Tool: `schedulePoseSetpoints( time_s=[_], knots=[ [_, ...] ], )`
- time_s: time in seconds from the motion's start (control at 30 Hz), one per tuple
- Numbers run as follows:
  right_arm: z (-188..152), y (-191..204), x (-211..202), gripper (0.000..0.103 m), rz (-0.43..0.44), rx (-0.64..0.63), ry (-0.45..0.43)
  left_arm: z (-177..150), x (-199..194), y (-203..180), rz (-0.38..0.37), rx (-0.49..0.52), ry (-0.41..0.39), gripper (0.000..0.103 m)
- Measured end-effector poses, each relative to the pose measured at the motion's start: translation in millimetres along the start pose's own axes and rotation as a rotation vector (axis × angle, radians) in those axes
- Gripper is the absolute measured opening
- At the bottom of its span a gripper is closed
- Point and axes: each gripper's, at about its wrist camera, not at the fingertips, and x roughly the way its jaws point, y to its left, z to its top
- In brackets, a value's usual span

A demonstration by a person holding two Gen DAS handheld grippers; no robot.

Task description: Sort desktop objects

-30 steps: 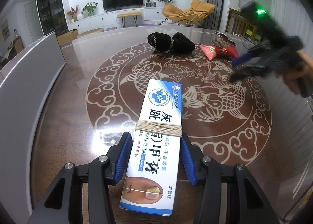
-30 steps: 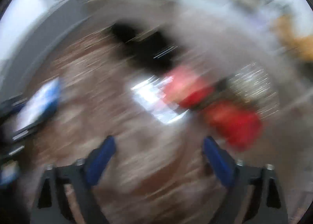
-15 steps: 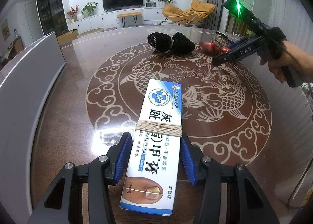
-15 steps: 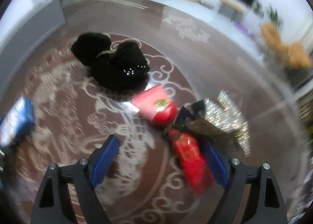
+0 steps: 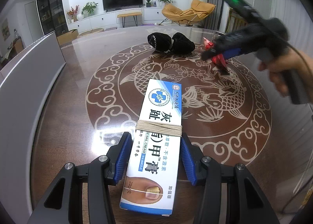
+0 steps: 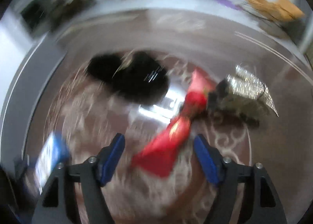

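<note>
My left gripper (image 5: pixel 156 157) is shut on a white and blue nail cream box (image 5: pixel 160 126) with string wound round its middle. The box points away over the table. At the far right, a hand holds my right gripper (image 5: pixel 213 56) low over a red foil packet (image 5: pixel 220 60). In the blurred right wrist view, the right gripper (image 6: pixel 158 153) stands open. The red packet (image 6: pixel 168 145) lies between its fingers, and the pads are clear of it. A second red packet (image 6: pixel 197 91) lies just beyond.
A black fabric bundle (image 5: pixel 172 45) lies at the far middle of the brown patterned table (image 5: pixel 58 116). A glittery silver item (image 6: pixel 248 87) lies right of the red packets. A grey upright panel (image 5: pixel 25 87) runs along the table's left edge.
The right gripper has come down and rolled, so the red packet now lies between its fingers. The left gripper and the box have not moved.
</note>
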Motion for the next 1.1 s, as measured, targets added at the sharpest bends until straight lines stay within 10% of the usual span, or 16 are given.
schedulePoseSetpoints(
  time_s=[0.1,0.23,0.57,0.67,0.7,0.73,1.0,1.1],
  knots=[
    [1,-14,8,0.076,-0.010,0.136,-0.087,0,0,0,0.000,0.000,0.000,0.050],
    [-12,-14,12,0.027,-0.179,0.056,-0.108,0,0,0,0.000,0.000,0.000,0.050],
    [-154,21,-27,0.025,-0.252,-0.086,-0.179,0,1,-1,0.000,-0.001,-0.001,0.050],
    [-189,36,-32,0.059,-0.450,-0.066,-0.238,1,2,-3,-0.004,0.007,0.002,0.053],
    [-194,37,-32,0.093,-0.516,-0.042,-0.263,1,2,-4,-0.003,0.009,0.003,0.053],
    [-195,34,-29,0.103,-0.607,-0.004,-0.249,1,2,-4,-0.004,0.008,0.003,0.053],
    [-175,-42,-17,0.103,-0.304,0.230,-0.236,2,2,-4,-0.009,0.009,0.005,0.055],
    [-177,-49,-8,0.103,-0.320,0.206,-0.214,1,5,-3,0.023,0.002,0.019,0.075]
  ],
)
